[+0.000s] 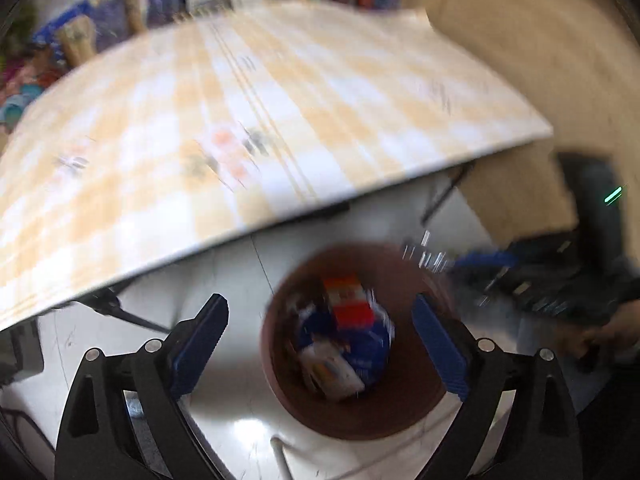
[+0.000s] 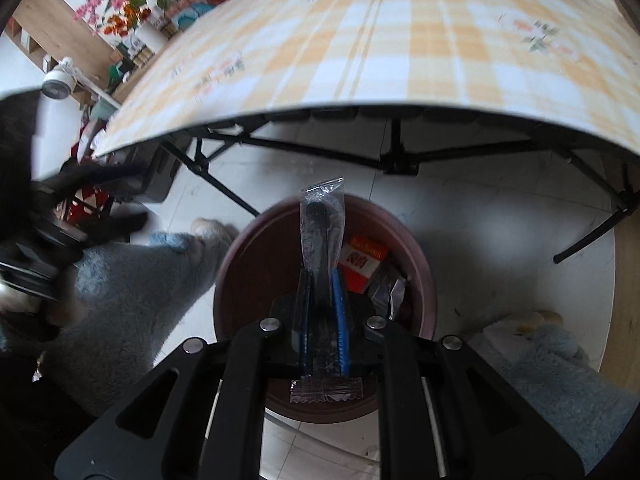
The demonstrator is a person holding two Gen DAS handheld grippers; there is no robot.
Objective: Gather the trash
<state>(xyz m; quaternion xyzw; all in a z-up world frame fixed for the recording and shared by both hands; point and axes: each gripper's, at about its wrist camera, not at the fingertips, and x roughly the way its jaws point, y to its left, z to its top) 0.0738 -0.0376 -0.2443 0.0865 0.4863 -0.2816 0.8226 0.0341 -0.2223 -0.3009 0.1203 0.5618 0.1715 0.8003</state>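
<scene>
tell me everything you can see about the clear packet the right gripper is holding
The clear packet is a long, narrow sachet of see-through crinkly plastic with a dark, slim utensil-like shape sealed inside. Both ends are crimped flat; the near end has a zigzag cut edge. The right gripper is shut on its middle, blue pads pressing either side, so it lies lengthwise along the fingers, far end sticking out past the tips. It hangs over the open reddish-brown bin on the floor, touching nothing but the pads as far as can be seen.

Ahead of you, a yellow-checked worktop (image 2: 400, 40) on black folding legs (image 2: 224, 184), white tiled floor (image 2: 480, 216), potted flowers (image 2: 128, 8) far left.
</scene>
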